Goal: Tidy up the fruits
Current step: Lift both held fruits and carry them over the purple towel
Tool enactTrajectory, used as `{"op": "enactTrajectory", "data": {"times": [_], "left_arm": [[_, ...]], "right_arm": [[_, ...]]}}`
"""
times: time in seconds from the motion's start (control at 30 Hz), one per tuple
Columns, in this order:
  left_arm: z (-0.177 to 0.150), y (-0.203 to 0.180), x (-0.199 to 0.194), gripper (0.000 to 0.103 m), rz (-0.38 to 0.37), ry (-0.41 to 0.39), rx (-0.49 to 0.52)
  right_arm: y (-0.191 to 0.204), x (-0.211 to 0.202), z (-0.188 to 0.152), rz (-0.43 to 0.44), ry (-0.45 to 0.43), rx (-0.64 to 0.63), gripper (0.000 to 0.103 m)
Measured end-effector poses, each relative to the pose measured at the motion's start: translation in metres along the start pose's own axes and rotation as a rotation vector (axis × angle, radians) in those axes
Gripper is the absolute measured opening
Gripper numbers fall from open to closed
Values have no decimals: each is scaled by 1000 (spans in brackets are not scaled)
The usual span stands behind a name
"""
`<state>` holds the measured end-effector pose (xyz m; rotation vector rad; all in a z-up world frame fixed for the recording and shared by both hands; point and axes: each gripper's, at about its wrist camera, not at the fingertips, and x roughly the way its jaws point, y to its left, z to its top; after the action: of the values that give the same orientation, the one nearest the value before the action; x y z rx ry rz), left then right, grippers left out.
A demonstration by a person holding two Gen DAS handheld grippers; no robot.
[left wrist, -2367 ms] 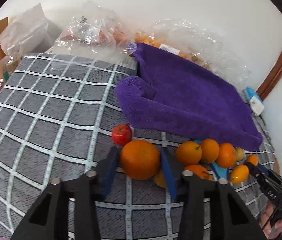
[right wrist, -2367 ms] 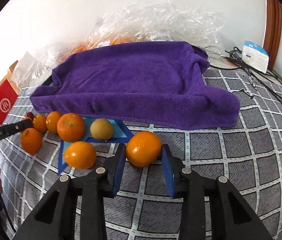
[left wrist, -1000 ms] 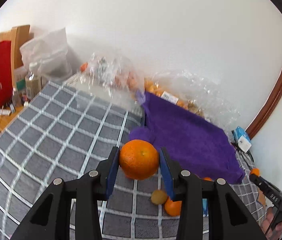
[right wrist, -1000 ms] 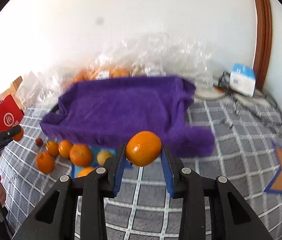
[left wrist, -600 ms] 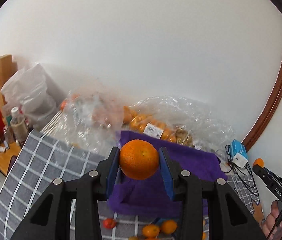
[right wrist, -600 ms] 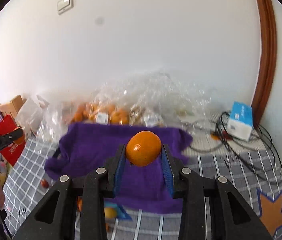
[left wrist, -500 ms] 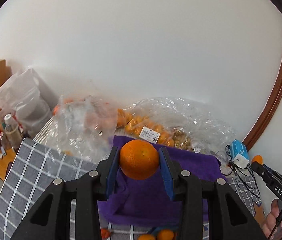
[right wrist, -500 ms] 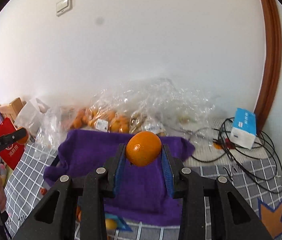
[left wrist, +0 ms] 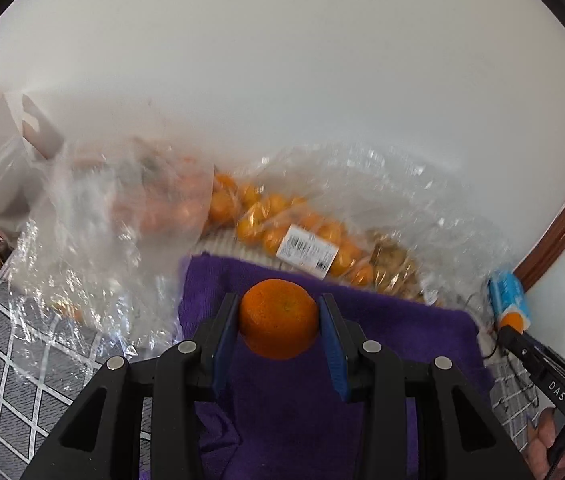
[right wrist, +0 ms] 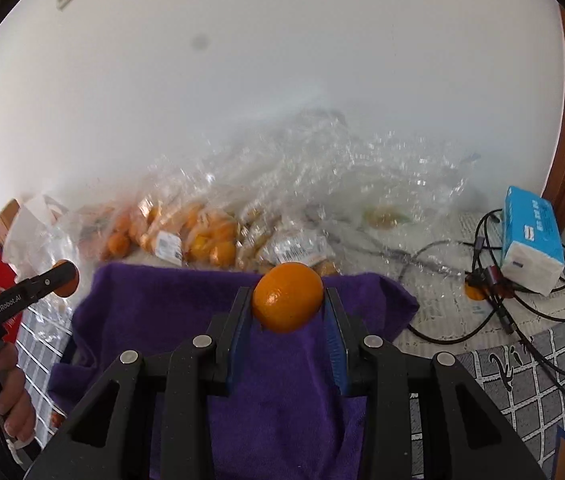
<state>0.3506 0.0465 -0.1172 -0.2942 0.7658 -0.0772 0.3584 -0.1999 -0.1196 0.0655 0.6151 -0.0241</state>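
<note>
Left wrist: bagged fruit (left wrist: 186, 204) blurred, towel (left wrist: 402, 344) cropped

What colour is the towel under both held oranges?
Purple. The towel shows best in the right wrist view.

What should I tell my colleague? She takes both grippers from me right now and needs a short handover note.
Left gripper: shut on an orange, held in the air above the purple towel.
Right gripper: shut on a second orange, also held above the towel.
Where things are: the towel lies spread on the checked cloth; bagged oranges sit behind it by the wall. No loose fruit shows on the towel in these views.
Done: both oranges picked up and carried over the towel.
Left: probably set both down on the towel and release. Any other loose fruit is out of view.
</note>
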Motion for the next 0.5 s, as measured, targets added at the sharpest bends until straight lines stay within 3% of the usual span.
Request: {"op": "enactTrajectory", "data": {"times": [0.5], "left_arm": [[-17,2,42,38,52,125,9]], "right_arm": [[-7,54,-15,-35,180,-24,35]]}}
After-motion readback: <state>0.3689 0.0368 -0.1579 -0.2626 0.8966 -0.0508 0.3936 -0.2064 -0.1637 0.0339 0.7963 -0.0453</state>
